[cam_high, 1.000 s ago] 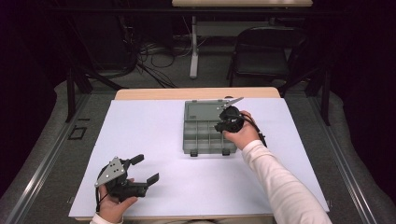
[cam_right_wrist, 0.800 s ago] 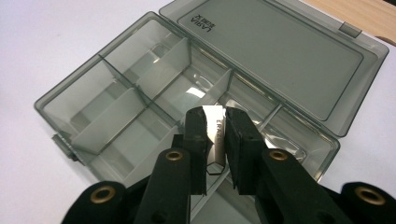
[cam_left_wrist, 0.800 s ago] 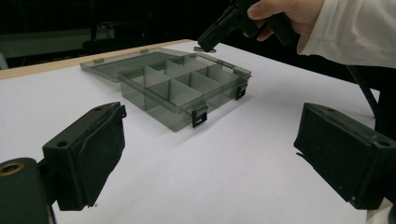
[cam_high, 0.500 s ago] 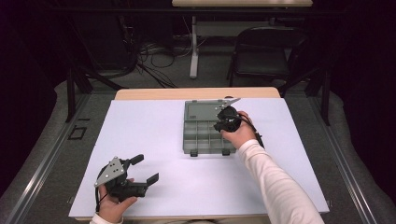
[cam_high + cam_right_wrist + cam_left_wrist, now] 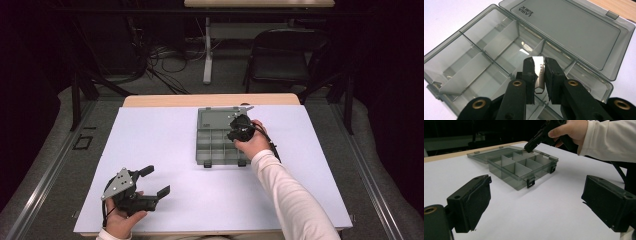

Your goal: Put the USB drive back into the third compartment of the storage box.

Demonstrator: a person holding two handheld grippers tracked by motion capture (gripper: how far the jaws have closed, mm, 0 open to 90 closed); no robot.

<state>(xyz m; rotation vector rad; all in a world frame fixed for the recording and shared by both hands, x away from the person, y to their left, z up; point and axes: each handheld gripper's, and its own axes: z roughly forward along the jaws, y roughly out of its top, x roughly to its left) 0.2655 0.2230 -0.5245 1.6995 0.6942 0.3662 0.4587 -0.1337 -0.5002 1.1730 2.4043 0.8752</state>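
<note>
A smoky-grey clear compartment box (image 5: 201, 145) lies open on the white table cover, its lid (image 5: 217, 118) laid flat on the far side. My right gripper (image 5: 236, 132) hovers over the box's right-hand compartments, shut on a small silver metal piece (image 5: 539, 72) with engraved letters. In the right gripper view the jaws (image 5: 539, 63) point down at a divider (image 5: 534, 52) near the lid (image 5: 564, 30). The compartments of the box (image 5: 471, 67) look empty. My left gripper (image 5: 156, 180) rests open near the front left edge, jaws wide (image 5: 536, 202), facing the box (image 5: 521, 168) and the right gripper (image 5: 530, 145).
The white cover (image 5: 150, 140) spreads over a wooden table (image 5: 165, 100). Beyond the table's far edge stand a black folding chair (image 5: 285, 60) and a tangle of cables (image 5: 165, 60) on the floor.
My right gripper has shifted slightly left over the box with the metal piece in it. The left gripper has stayed still.
</note>
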